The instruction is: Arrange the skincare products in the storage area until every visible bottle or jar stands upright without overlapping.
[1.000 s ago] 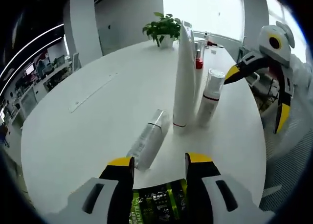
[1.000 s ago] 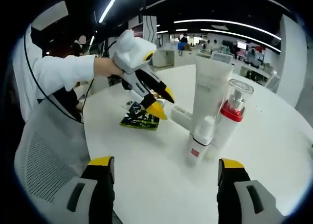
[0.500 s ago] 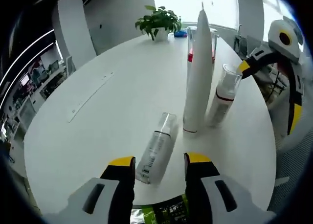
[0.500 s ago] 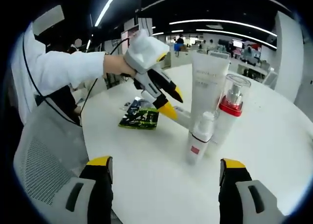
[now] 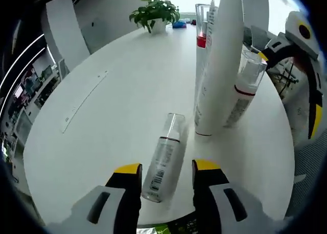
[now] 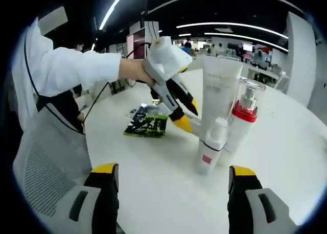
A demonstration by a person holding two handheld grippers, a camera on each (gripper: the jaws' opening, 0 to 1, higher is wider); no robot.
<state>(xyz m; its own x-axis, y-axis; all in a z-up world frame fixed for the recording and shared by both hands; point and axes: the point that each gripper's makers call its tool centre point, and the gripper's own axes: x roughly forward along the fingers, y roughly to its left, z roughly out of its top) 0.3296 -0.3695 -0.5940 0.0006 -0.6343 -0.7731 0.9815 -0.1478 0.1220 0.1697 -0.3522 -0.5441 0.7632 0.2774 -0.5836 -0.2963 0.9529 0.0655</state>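
A clear-capped bottle (image 5: 164, 160) lay on its side. A tall white tube (image 5: 217, 65), a red-collared pump bottle (image 6: 243, 116) and a small white bottle (image 6: 212, 151) stood upright, closely grouped.

The left gripper (image 5: 166, 178) has advanced over the table toward 12 o'clock; its open jaws now flank the lying bottle's (image 5: 164, 158) base.

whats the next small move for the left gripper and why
Probably ease the left gripper forward and close on the clear-capped grey bottle lying on its side on the white round table. Its jaws are open on either side of the bottle's base, and it is the one product not upright; the tall white tube and the pump bottles beside it stand.
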